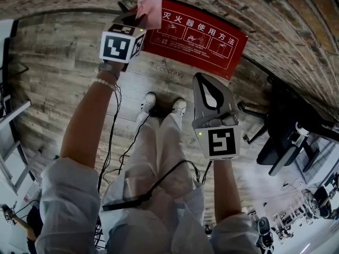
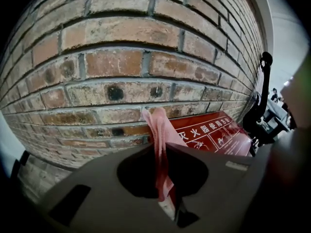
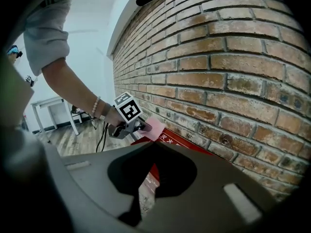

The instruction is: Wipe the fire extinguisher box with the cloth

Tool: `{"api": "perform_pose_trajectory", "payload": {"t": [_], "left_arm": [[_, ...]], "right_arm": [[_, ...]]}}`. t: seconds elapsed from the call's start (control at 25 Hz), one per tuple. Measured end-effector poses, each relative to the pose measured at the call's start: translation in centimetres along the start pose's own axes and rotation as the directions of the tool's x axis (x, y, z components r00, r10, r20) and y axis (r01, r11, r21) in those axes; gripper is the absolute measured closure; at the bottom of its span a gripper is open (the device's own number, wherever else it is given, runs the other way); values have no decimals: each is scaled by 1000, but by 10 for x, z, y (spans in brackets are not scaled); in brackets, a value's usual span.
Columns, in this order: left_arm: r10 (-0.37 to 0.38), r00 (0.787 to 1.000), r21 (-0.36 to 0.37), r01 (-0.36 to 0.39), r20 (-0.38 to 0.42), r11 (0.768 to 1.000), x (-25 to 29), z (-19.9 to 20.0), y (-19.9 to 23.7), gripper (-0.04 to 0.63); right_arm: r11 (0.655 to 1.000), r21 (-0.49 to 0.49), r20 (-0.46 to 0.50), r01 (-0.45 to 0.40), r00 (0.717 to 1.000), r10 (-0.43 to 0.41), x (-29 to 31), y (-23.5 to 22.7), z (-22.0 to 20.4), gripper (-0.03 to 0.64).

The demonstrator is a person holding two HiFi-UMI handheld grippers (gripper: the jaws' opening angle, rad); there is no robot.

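the left gripper (image 1: 135, 16) pinches the pink cloth (image 1: 150, 9) at a corner of the red box (image 1: 197, 36) by the wall (image 1: 275, 15), while the right gripper (image 1: 200, 79) hangs clenched and empty.

White print "灭火器使用方法" runs along the red top of the box (image 1: 197, 32), starting just right of the left gripper's (image 1: 132, 10) fingertips. Below it are three white pictograms whose small captions are too fine to read. A faint "Coaching" stands just below that top, left of the right gripper's (image 1: 205, 81) fingertips. The left gripper view shows only "火器使用方", right of the cloth (image 2: 160, 144).
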State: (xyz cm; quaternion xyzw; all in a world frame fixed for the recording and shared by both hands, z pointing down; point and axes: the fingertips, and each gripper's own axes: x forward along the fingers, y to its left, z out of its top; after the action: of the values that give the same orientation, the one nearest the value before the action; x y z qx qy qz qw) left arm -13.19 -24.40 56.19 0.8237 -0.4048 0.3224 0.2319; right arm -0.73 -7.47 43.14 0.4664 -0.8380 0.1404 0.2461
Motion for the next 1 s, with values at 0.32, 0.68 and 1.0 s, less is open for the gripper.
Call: {"api": "perform_pose_trajectory", "payload": {"t": [0.32, 0.68, 1.0], "left_arm": [[-15, 996, -23, 17, 93, 1000, -43, 14, -11, 583], [11, 996, -46, -7, 85, 999, -89, -10, -10, 583], [-14, 1000, -89, 16, 19, 996, -97, -49, -12, 583]], "right_arm": [[1000, -11, 19, 8, 1000, -8, -8, 0, 16, 609], [1000, -15, 19, 5, 1000, -5, -17, 5, 22, 609], [1000, -4, 7, -2, 1000, 2, -18, 7, 16, 609]]}}
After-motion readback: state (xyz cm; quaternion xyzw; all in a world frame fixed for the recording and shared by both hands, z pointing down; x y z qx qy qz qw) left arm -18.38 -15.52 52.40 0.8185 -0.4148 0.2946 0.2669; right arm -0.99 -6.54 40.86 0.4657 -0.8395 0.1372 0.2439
